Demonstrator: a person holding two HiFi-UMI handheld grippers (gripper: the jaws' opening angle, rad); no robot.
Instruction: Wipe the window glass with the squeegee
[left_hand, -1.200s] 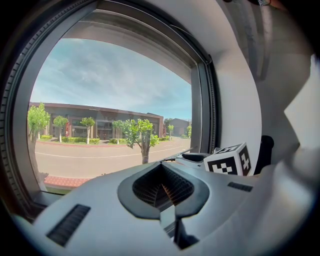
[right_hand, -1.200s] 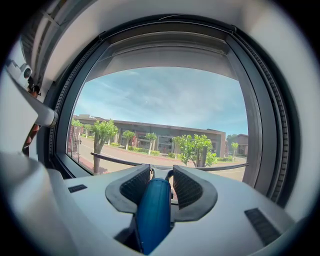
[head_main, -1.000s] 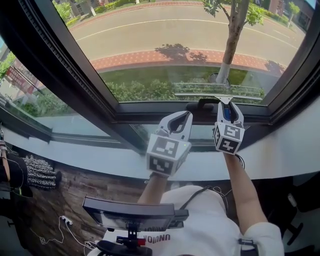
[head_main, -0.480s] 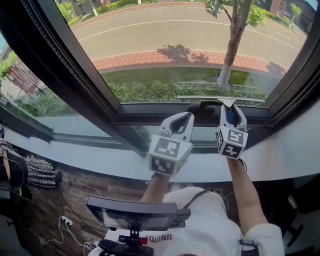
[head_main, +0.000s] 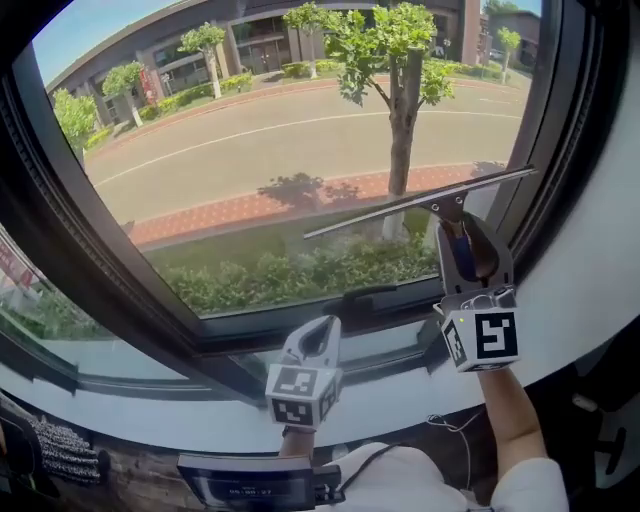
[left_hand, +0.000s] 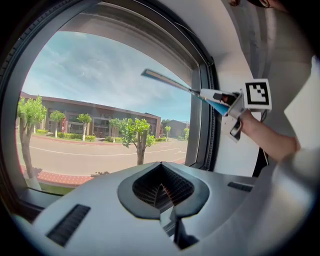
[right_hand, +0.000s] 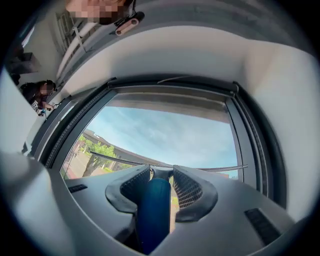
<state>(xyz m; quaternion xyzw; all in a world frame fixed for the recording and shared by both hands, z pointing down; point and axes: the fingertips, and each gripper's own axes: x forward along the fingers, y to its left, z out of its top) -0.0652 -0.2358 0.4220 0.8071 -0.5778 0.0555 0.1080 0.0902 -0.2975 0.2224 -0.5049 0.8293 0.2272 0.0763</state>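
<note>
Right gripper (head_main: 466, 232): jaws clamped on the blue handle of the squeegee (head_main: 400, 208). Blade tilted, toward 4 o'clock of the window glass (head_main: 230, 150); contact unclear. Left gripper (head_main: 318, 335): jaws closed, empty, at 6 o'clock. Judged light, with a stiff handle and flexible edge; grip mid-handle.

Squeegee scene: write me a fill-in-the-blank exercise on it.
The right hand-held gripper is shut on the squeegee by its ___ handle. The left hand-held gripper is shut and holds ___. In the head view, the blade crosses a ___ trunk outside.
Missing: blue; nothing; tree.
</note>
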